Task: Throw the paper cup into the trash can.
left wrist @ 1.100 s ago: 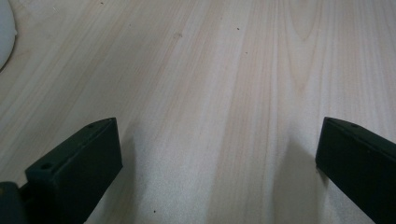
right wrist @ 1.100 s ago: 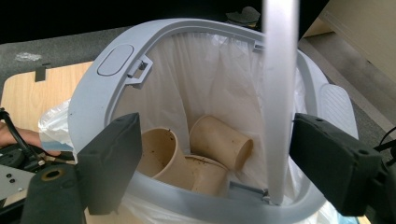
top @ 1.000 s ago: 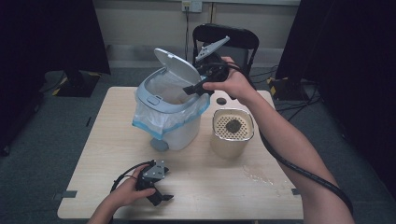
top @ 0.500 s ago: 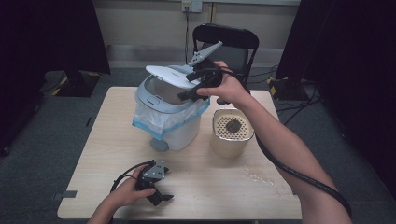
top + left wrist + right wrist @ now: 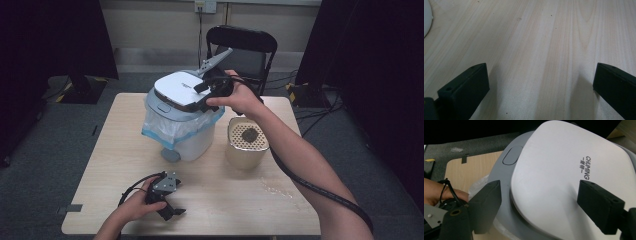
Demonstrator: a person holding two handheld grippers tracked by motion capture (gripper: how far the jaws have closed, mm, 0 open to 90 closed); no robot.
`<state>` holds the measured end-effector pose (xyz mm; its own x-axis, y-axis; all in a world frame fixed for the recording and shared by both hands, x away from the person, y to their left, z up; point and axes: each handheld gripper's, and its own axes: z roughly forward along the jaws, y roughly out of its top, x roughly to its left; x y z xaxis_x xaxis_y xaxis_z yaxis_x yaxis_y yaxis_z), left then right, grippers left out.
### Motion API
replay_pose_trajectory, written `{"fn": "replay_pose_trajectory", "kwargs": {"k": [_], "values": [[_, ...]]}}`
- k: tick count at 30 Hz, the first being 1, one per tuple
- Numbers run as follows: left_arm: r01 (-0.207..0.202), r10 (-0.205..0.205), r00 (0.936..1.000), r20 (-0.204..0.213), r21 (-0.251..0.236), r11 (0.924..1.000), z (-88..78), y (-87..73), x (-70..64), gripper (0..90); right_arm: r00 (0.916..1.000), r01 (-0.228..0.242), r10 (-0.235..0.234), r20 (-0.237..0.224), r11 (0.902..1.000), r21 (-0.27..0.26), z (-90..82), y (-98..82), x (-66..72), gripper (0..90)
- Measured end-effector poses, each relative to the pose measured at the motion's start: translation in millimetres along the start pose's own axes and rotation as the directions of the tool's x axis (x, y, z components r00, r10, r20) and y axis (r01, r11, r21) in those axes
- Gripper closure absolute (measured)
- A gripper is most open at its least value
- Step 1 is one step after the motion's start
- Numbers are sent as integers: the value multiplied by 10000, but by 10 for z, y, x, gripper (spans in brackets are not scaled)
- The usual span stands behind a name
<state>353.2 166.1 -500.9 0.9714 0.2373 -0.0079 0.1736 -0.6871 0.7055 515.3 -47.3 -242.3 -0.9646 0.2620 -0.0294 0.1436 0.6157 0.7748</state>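
A white bin (image 5: pixel 187 137) lined with a bluish plastic bag stands at the middle of the table. Its white lid (image 5: pixel 179 90) lies nearly flat on the grey rim. My right gripper (image 5: pixel 202 94) rests at the lid's right edge with its jaws apart. In the right gripper view the lid (image 5: pixel 554 170), printed CHUMING, spreads beneath my open right gripper (image 5: pixel 540 202). My left gripper (image 5: pixel 167 206) lies on the table near the front edge, held by a hand. In the left gripper view it (image 5: pixel 541 82) is open over bare wood (image 5: pixel 536 37).
A beige perforated canister (image 5: pixel 247 145) with a dark lump on top stands right of the bin. A small wet-looking patch (image 5: pixel 275 187) marks the table in front of it. A black folding chair (image 5: pixel 242 45) stands behind the table.
The bin lid has swung down from upright to nearly flat on the bin, and my right gripper came down and left with it. The left gripper has not moved.
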Motion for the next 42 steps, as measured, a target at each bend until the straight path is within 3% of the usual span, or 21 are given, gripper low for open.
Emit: {"fn": "replay_pose_trajectory", "kwargs": {"k": [9, 13, 20, 25, 31, 32, 40, 41, 42], "values": [[10, -10, 10000, -1, -4, 10000, 0, 0, -1, 0, 9991, 77, -73, -415, 9999, 97, 71, 13, 16, 369], [2, -2, 10000, 1, -4, 10000, 0, 0, 0, 0, 9996, 96, -97, -283, 10000, -27, 76, 15, -17, 460], [3, -3, 10000, -2, -2, 10000, 0, 0, 0, 0, 10000, 36, -36, 62, 10000, -62, 125, 45, -44, 514], [-3, 3, 10000, -2, -1, 10000, 0, 0, 0, 0, 9999, 63, -64, 123, 10000, 10, 160, 82, -60, 519], [1, -1, 10000, -1, -1, 10000, 0, 0, 0, 0, 9998, -15, 20, 204, 9997, -260, 190, 66, -65, 519], [36, -36, 10000, -23, -9, 10000, 0, -1, -4, 0, 9995, 171, -169, 260, 9998, -92, 205, 65, -58, 529], [-1, 1, 10000, 0, 3, 10000, 0, 0, 0, 0, 9996, 100, -89, 274, 9991, -405, 227, 47, -56, 523], [-1, 1, 10000, 0, 3, 10000, 0, 0, 0, 0, 9996, 96, -84, 285, 9991, -416, 225, 46, -55, 484], [1, -1, 10000, 0, -1, 10000, 0, 0, 0, 0, 9992, 37, -24, 410, 9995, -326, 227, 51, -48, 390]]}}
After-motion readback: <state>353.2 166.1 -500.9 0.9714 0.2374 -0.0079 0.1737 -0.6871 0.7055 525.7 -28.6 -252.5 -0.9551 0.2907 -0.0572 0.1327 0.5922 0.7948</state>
